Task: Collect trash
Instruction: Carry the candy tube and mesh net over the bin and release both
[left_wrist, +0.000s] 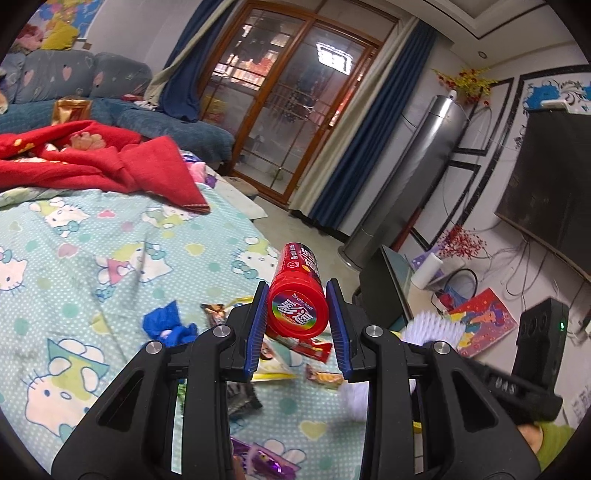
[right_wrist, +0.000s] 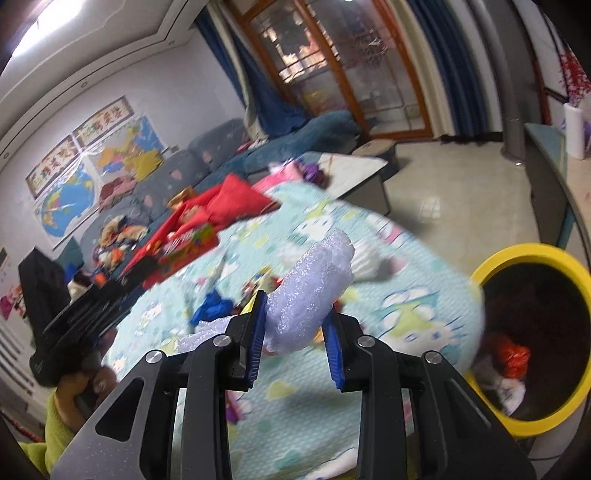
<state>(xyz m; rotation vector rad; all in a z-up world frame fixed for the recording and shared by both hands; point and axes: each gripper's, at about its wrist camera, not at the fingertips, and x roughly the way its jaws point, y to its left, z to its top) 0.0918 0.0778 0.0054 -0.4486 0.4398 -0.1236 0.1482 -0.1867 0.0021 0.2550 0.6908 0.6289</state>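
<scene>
Bed (left_wrist: 92, 240) in cartoon-cat sheet, wrappers (left_wrist: 321, 376) scattered on it. Yellow-rimmed bin (right_wrist: 524, 254) just beside the bed edge, low right of right gripper (right_wrist: 295, 325); red scraps already inside. Its fingers clamp a white foam piece (right_wrist: 310, 288), nearer the bin. Left gripper (left_wrist: 297, 317) fingers pinch a red candy tube (left_wrist: 297, 291), long axis pointing away.

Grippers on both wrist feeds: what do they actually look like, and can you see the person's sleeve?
The left gripper and right gripper look alike: black angular linkage arms with cut-out slots, round silver pivot bolts, and two flat fingers faced with ribbed blue pads. No cables or markings show. A yellow-green sleeve shows at the wrist behind the other gripper in each view.
</scene>
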